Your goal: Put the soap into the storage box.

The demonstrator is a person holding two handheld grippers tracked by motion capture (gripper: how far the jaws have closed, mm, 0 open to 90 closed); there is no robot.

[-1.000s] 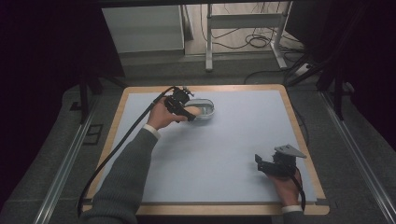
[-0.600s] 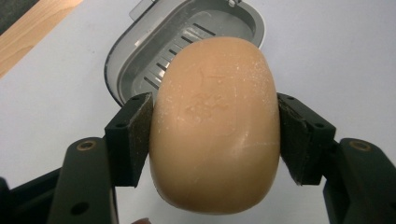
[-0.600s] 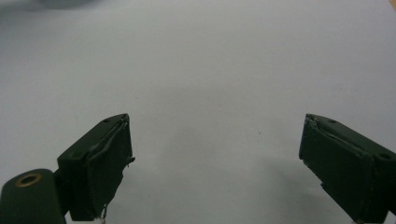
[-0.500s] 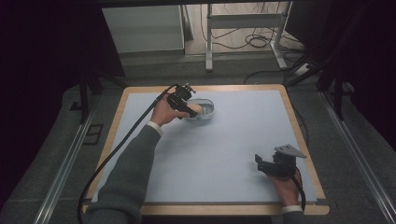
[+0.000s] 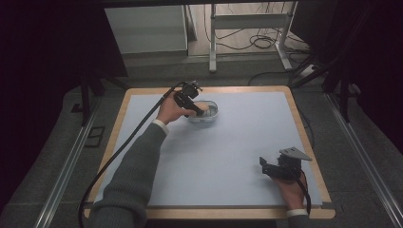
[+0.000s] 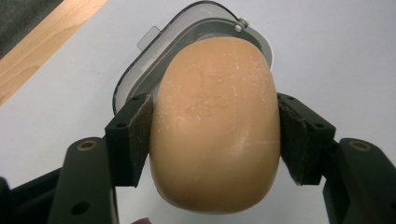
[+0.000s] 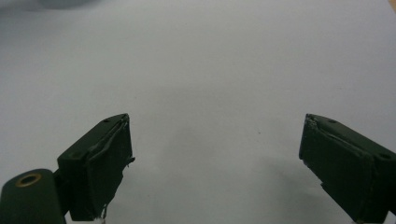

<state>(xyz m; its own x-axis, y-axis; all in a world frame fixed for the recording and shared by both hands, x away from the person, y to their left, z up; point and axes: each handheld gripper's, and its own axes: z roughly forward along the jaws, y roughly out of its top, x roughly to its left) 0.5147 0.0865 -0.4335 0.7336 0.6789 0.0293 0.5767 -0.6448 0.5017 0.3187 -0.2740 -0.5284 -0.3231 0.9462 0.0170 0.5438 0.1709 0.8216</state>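
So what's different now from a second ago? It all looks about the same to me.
Very little. The left claw stays shut on the tan soap bar over the clear dish, with at most a slight shift of the hand; I can't tell which way. The right claw stays open near the board's right edge, holding nothing.

mat centre [image 5: 228,147]: open | dish [image 5: 209,116]: far-left obstacle
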